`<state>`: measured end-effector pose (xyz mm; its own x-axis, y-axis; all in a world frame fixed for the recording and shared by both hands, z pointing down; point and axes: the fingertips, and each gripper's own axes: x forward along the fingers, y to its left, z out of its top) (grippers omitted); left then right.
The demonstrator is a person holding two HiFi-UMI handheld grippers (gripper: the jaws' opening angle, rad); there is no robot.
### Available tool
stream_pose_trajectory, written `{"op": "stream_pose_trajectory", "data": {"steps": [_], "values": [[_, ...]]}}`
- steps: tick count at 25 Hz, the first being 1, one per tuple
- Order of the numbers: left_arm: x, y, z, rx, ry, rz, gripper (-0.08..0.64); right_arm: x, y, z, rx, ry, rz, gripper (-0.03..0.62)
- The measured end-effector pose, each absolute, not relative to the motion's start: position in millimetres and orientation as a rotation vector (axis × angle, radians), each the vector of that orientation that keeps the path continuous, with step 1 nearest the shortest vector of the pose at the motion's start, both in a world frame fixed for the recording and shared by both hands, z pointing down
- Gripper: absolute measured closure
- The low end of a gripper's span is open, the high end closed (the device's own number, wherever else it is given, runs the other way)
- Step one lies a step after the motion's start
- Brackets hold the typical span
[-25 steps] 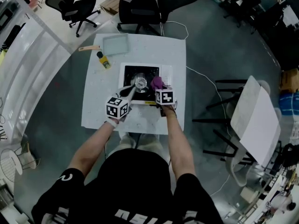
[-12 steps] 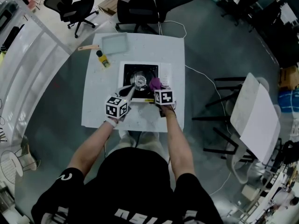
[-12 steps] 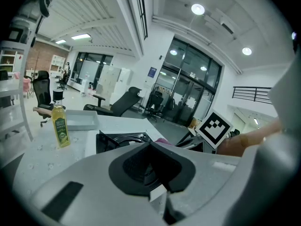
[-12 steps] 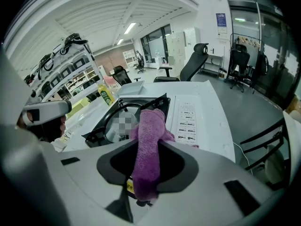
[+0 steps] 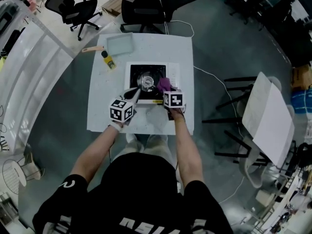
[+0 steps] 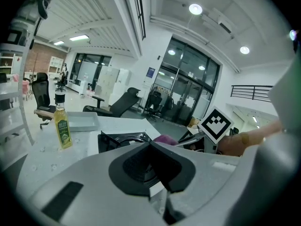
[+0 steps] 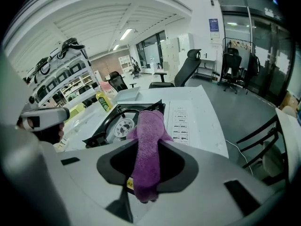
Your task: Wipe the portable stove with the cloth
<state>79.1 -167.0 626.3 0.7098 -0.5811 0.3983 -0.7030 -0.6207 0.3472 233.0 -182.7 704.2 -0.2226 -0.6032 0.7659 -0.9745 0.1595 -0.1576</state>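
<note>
The portable stove, black on top with a round burner and a white body, sits mid-table; it also shows in both gripper views, stove and stove. My right gripper is shut on a purple cloth that rests on the stove's right part, beside the burner. In the right gripper view the cloth hangs bunched between the jaws of the right gripper. My left gripper reaches to the stove's front left edge. How its jaws stand is unclear in the left gripper view.
A yellow oil bottle and a shallow grey tray stand at the table's far left, with a wooden-handled tool beside them. Office chairs stand behind the table, and a white chair is on the right. A cable runs off the table's right side.
</note>
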Motion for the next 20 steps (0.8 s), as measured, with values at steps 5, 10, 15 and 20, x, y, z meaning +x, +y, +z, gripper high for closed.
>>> {"op": "stream_pose_trajectory", "data": {"steps": [5, 10, 15, 20], "values": [[79.5, -152.1, 624.2, 2.463, -0.945, 0.338, 0.561, 227.7, -165.4, 685.5, 1.531, -1.912, 0.874, 0.487], [79.7, -133.5, 615.8, 2.494, -0.91, 0.331, 0.561, 212.0, -137.2, 684.5, 1.524, -1.919, 0.888, 0.486], [70.4, -120.2, 619.0, 2.499, -0.9, 0.34, 0.561, 189.2, -118.5, 694.2, 1.487, -1.934, 0.917, 0.486], [57.3, -112.4, 625.7, 2.487, -0.908, 0.356, 0.561, 172.7, -114.9, 706.7, 1.435, -1.933, 0.94, 0.486]]}}
